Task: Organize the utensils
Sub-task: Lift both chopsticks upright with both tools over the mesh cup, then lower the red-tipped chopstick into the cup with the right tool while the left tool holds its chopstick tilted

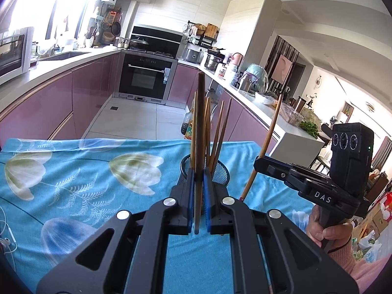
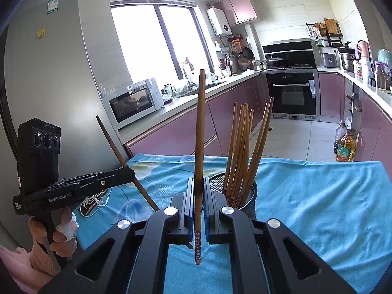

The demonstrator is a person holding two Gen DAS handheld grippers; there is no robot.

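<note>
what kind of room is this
A home kitchen, most likely. A built-in oven sits under a hob with a wok on it, a microwave stands on the counter by the window, and pink cabinets run along the walls.

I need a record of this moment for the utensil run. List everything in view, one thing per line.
Chopstick in left gripper: one, brown, upright between the pads.
Chopstick in right gripper: one, brown with a patterned red end, upright between the pads.
Mesh holder: one, black, on the cloth.
Chopsticks in holder: a bundle, count unclear, brown, standing and leaning.
Tablecloth: one, blue with pale flowers, over the table.
Earphones: one set, white, at the cloth's edge.
Microwave: one, white, on the counter.
Oven: one, black, built in.
Oil bottles: two, on the floor.
Left gripper: black, shut.
Right gripper: black, shut.
</note>
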